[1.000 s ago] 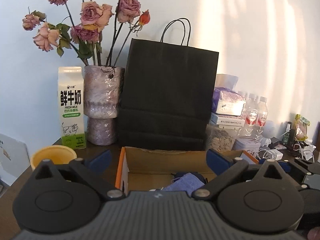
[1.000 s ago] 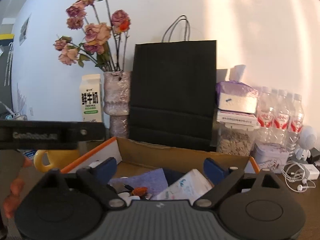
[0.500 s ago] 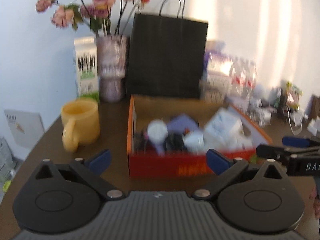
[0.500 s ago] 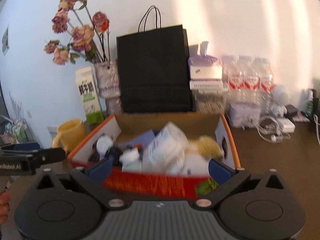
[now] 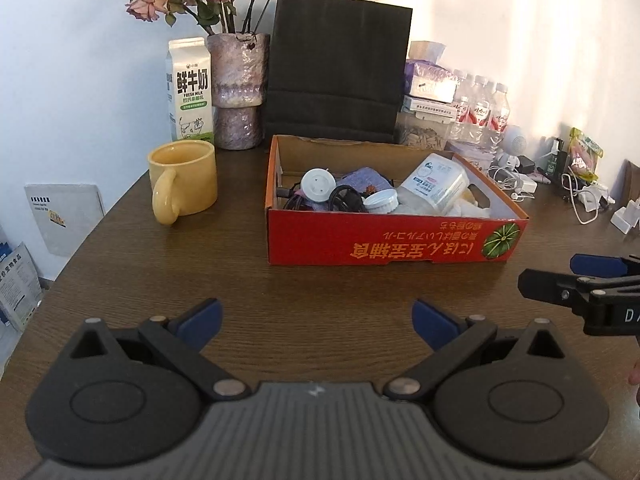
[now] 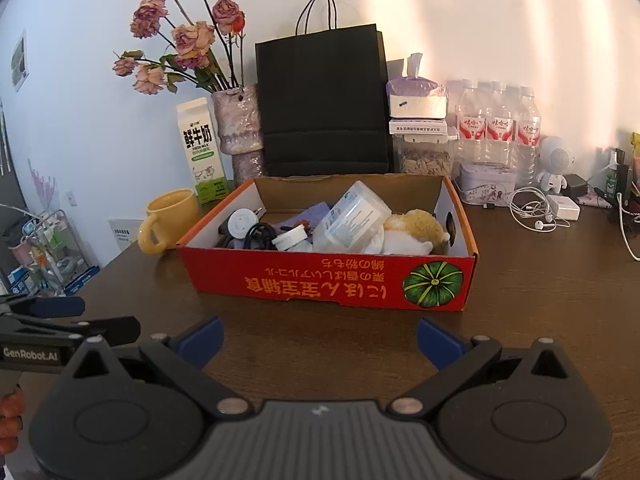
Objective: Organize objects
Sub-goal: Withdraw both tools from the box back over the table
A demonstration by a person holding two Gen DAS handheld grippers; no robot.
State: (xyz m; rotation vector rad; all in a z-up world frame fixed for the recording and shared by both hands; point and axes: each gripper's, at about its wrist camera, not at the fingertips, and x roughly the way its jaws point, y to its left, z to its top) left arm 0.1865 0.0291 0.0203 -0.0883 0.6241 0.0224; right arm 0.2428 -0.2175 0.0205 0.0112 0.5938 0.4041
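Dark wood worktop is backed by a white wall. Small objects, among them a plastic jar and a plush toy, are gathered inside the red box. Both the left tool and right tool are held spread and empty short of it. Whether sorting is ending or pending cannot be told.

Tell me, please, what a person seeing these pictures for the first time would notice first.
The eye goes first to the red cardboard box in the middle of the dark wooden table, full of mixed things such as a clear plastic jar and a plush toy. Behind it, against the wall, stand a black paper bag and a vase of dried roses. Both grippers, left and right, hover open and empty before the box.
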